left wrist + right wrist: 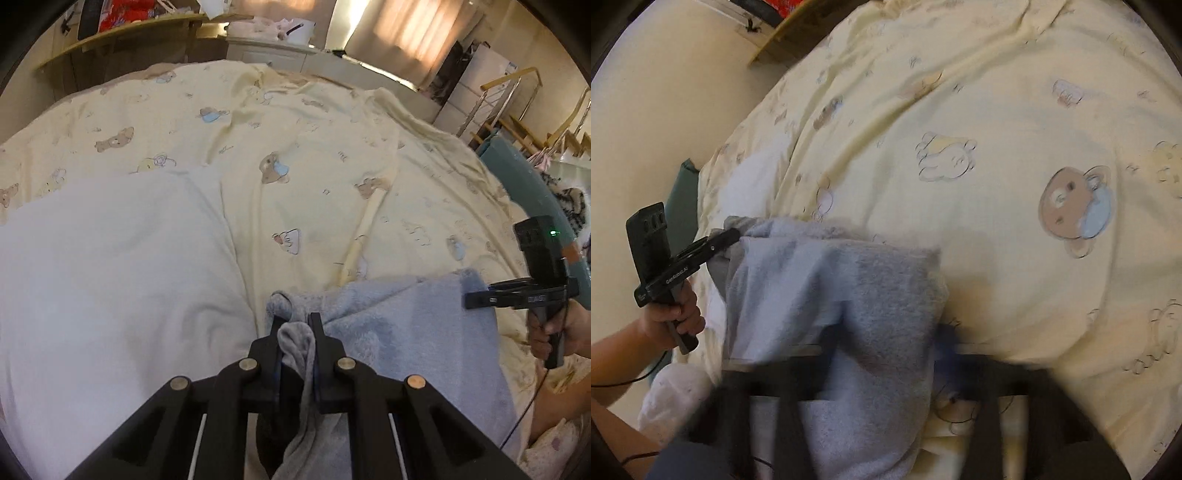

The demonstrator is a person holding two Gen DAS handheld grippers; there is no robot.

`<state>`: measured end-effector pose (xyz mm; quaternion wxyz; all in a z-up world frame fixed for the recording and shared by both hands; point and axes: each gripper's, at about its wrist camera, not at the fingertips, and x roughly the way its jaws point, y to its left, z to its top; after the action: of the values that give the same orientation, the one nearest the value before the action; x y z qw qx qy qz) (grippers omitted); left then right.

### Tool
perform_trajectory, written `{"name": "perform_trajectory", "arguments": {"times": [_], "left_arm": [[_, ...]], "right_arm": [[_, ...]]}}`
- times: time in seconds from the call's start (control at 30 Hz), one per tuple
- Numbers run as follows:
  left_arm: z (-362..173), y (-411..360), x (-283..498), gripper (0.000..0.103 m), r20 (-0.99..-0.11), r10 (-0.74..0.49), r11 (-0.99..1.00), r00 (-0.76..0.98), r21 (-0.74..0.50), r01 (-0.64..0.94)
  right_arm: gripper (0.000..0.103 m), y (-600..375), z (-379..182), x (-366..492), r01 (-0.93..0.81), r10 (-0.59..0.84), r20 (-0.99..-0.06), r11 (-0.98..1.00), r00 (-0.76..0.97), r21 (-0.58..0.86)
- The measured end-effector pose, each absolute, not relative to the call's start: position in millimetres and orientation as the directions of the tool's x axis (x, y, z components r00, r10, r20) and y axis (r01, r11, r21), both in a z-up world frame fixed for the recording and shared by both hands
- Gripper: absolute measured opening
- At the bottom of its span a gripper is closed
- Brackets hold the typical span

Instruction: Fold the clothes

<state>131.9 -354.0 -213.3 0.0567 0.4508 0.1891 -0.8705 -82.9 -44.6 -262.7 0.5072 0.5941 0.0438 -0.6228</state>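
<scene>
A light blue-grey fleece garment (406, 332) lies bunched on the yellow bedspread near the bed's front edge. In the left wrist view my left gripper (295, 320) is shut on a grey fold of it that hangs down between the fingers. My right gripper (471, 299), held by a hand (554, 336), pinches the garment's right corner. The right wrist view is blurred. There the garment (831, 280) drapes over my right gripper (886, 334) and hides its fingertips, while the left gripper (733, 234) grips the far left corner.
The yellow bedspread (295, 147) with cartoon bears covers the bed. A white duvet (110, 277) lies on its left part. A teal board (524, 177) and a stair railing (517, 99) stand at the right, a shelf (129, 29) behind. A white cloth (672, 398) lies low on the left.
</scene>
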Motion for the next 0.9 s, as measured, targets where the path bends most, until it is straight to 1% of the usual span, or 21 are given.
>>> {"name": "perform_trajectory", "arguments": {"times": [0.03, 0.07, 0.13, 0.2, 0.33, 0.53, 0.57, 0.63, 0.73, 0.8, 0.9], "left_arm": [[-208.2, -352.5, 134.8, 0.011, -0.800, 0.071, -0.920, -0.596, -0.283, 0.270], [-201.9, -351.1, 137.5, 0.011, -0.792, 0.067, -0.919, -0.606, -0.285, 0.271], [-187.1, -348.5, 143.0, 0.011, -0.768, 0.064, -0.913, -0.637, -0.302, 0.273], [-160.0, -346.3, 154.6, 0.010, -0.722, 0.064, -0.901, -0.689, -0.338, 0.271], [-103.2, -352.4, 185.6, 0.010, -0.608, 0.042, -0.865, -0.793, -0.419, 0.275], [-28.9, -367.1, 239.3, 0.010, -0.428, -0.037, -0.840, -0.903, -0.476, 0.260], [-17.5, -368.7, 246.5, 0.010, -0.404, -0.045, -0.839, -0.914, -0.482, 0.254], [4.5, -362.7, 251.6, 0.010, -0.393, -0.056, -0.860, -0.918, -0.448, 0.244], [29.0, -363.9, 262.9, 0.010, -0.356, -0.083, -0.855, -0.931, -0.454, 0.250], [43.7, -367.9, 273.4, 0.010, -0.335, -0.107, -0.851, -0.936, -0.456, 0.261], [73.1, -378.1, 293.7, 0.010, -0.319, -0.167, -0.856, -0.933, -0.422, 0.298]], "right_arm": [[0.008, -45.9, -258.7, -79.8, 0.700, -0.579, -0.786, -0.469, 0.218, 0.539], [0.008, -44.4, -250.8, -77.0, 0.707, -0.590, -0.780, -0.459, 0.211, 0.538], [0.007, -35.2, -222.9, -70.5, 0.712, -0.637, -0.746, -0.430, 0.196, 0.555], [0.007, -22.3, -187.0, -63.3, 0.710, -0.694, -0.695, -0.393, 0.188, 0.584], [0.006, 0.0, -116.5, -44.0, 0.750, -0.779, -0.606, -0.301, 0.164, 0.590], [0.006, 44.8, -4.6, -23.0, 0.795, -0.903, -0.411, -0.155, 0.128, 0.587], [0.006, 44.2, 11.1, -16.6, 0.811, -0.907, -0.401, -0.136, 0.130, 0.569], [0.006, 36.5, 39.4, -1.2, 0.846, -0.908, -0.398, -0.104, 0.135, 0.523], [0.006, 19.5, 76.4, 21.3, 0.887, -0.907, -0.401, -0.076, 0.128, 0.455], [0.006, 8.1, 90.4, 26.1, 0.889, -0.908, -0.398, -0.068, 0.133, 0.453], [0.006, -9.7, 107.6, 38.3, 0.895, -0.903, -0.400, -0.041, 0.157, 0.444]]}}
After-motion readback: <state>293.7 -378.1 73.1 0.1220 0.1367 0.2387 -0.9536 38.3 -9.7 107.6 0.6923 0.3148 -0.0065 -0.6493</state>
